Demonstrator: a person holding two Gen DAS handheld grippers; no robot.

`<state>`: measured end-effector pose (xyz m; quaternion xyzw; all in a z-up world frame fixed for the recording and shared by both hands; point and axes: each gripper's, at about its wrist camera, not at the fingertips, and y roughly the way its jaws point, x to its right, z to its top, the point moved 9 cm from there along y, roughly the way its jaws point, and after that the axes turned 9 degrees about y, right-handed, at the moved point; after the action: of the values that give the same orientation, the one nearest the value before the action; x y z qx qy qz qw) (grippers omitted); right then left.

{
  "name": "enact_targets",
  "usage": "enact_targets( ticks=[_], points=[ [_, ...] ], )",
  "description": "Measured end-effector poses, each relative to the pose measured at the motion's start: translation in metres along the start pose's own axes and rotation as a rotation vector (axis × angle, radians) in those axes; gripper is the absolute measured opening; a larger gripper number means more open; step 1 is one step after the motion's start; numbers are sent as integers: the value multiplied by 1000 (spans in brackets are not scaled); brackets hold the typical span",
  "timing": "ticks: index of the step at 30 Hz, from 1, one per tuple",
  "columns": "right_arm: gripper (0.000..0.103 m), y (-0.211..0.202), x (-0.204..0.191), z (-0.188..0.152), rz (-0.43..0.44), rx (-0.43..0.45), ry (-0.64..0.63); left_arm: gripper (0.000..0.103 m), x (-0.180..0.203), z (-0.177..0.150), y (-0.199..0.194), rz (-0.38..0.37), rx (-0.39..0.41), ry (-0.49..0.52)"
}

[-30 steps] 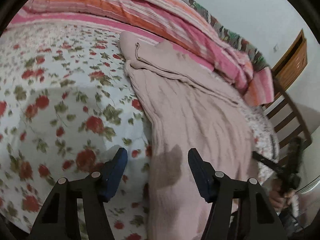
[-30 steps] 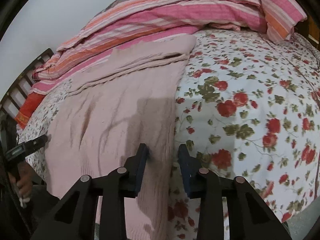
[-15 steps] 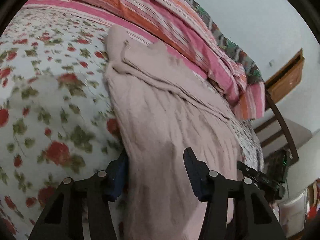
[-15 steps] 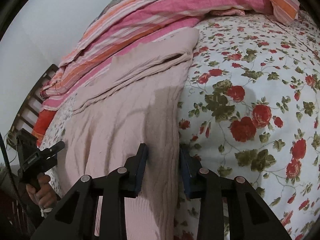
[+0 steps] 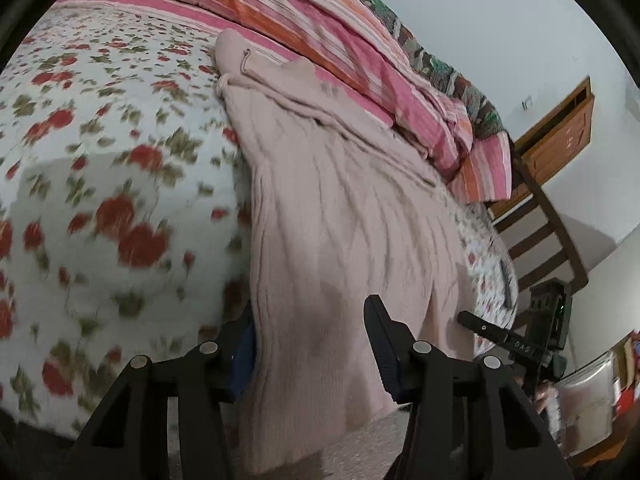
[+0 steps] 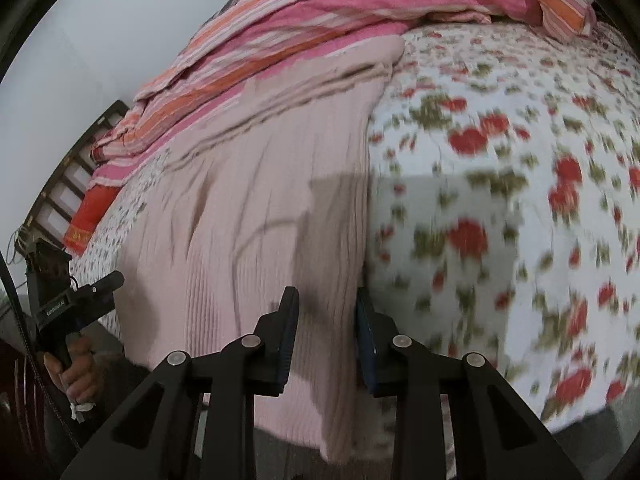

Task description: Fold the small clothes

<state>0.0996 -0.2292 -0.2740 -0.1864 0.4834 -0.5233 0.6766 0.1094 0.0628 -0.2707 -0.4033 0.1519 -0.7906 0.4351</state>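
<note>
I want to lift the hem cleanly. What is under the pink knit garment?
The pink knit garment lies on the floral bedsheet, its far end against the striped quilt. Its hem hangs over the bed edge. Anything beneath the cloth itself is covered.

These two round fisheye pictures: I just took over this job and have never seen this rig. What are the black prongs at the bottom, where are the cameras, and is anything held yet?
No robot here: a person holds a two-finger tool in each hand, with a camera on each looking forward along its fingers. One picture is from the left tool, the other from the right tool; each also shows the other tool at its edge.

A pink knit garment lies stretched over a bed with a rose-print sheet, its lower end hanging off the near edge. A striped pink and orange quilt is bunched at the far side.

Both tools are open. Each straddles a side edge of the garment near its hanging end, one finger on either side of the cloth, but nothing is gripped yet.
</note>
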Motion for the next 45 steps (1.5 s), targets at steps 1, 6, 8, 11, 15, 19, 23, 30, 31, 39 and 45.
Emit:
enact_targets(
  ticks=[1, 6, 8, 11, 15, 19, 23, 30, 31, 39, 45],
  points=[
    [29, 1, 2, -6, -4, -11, 2, 47, -1, -5, -1, 12, -6, 10],
    [28, -4, 6, -24, -5, -9, 2, 47, 2, -24, -3, 25, -28, 29],
    [28, -5, 3, -30, 2, -11, -1, 46, 4, -30, -4, 22, -31, 32],
    [28, -2, -3, -33, -9, -9, -20, 37, 4, -36, -4, 21, -33, 20],
    [6, 6, -14, -33, -21, -43, -45, 7, 1, -31, -6, 1, -23, -28],
    [5, -26, -21, -22, 45, 49, -42, 6, -1, -11, -45, -71, 90, -64],
    [5, -56, -11, -14, 31, 105, -22, 6, -4, -6, -57, -21, 96, -36],
    [4, -67, -10, -12, 50, 109, -1, 6, 9, 4, -62, -64, 118, -59],
    [4, -70, -11, -11, 61, 112, 5, 6, 11, 7, -65, -73, 125, -59],
    [5, -96, -40, 30, 172, 213, 18, 6, 34, 68, -90, -71, 238, 5],
    [5, -112, -59, 81, 271, 298, 73, 6, 37, 123, -96, -25, 315, 11]
  ],
)
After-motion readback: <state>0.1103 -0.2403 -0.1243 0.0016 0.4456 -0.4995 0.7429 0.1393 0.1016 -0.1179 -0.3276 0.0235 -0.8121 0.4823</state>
